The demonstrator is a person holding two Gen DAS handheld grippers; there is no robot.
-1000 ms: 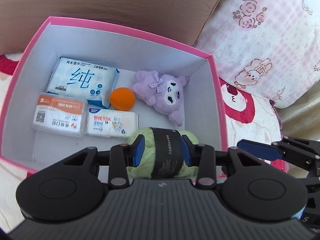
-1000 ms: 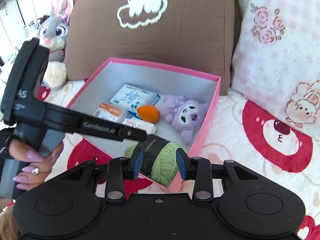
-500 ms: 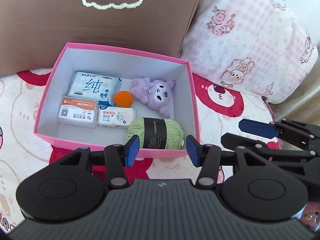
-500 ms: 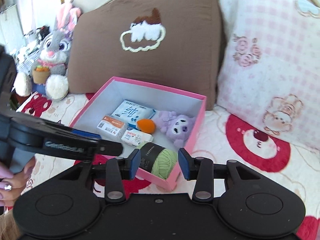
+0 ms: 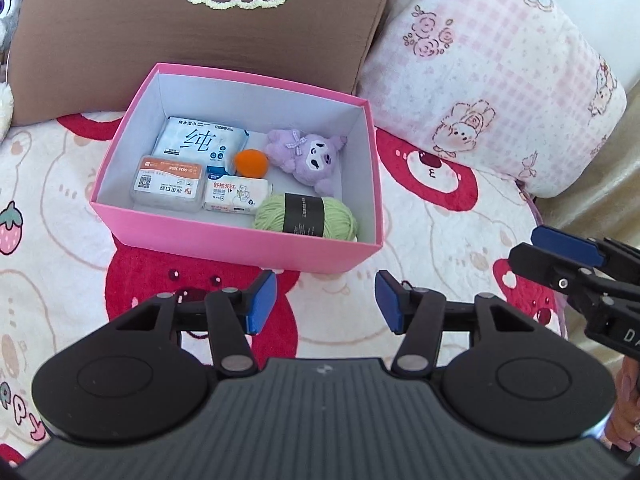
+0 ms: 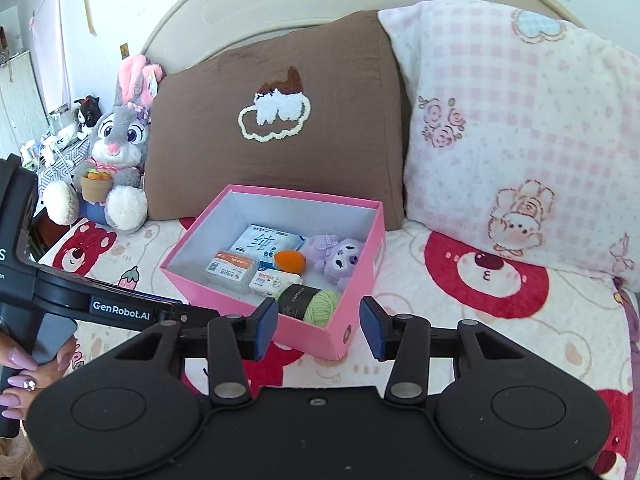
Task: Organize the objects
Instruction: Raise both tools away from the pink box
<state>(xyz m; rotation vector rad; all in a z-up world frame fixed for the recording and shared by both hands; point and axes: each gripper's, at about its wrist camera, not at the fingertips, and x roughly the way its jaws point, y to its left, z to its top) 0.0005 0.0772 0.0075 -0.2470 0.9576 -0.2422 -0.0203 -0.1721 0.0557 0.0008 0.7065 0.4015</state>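
Note:
A pink box [image 5: 240, 246] [image 6: 316, 334] sits on the bed. Inside lie a green yarn ball [image 5: 308, 218] [image 6: 316, 304] with a black band, a purple plush [image 5: 310, 156] [image 6: 340, 258], an orange ball [image 5: 251, 163] [image 6: 290, 261], a blue wipes pack [image 5: 200, 140] [image 6: 266, 242], an orange-topped case [image 5: 168, 182] [image 6: 230, 268] and a small white pack [image 5: 236, 196] [image 6: 272, 282]. My left gripper [image 5: 326, 306] hovers in front of the box, jaws opening, nothing between them. My right gripper [image 6: 319, 328] hangs back from the box's near corner, jaws opening and empty.
A brown pillow [image 5: 200, 20] [image 6: 280, 120] and a pink checked pillow [image 5: 500, 72] [image 6: 520, 140] lean behind the box. A grey rabbit plush [image 6: 116, 152] sits at the left. The bedspread [image 5: 440, 208] has red bear prints. A hand [image 6: 16, 376] holds the left gripper's handle.
The left gripper let go of the green yarn ball, which now lies in the box. Both grippers pulled back and up from the box and their jaws widened.

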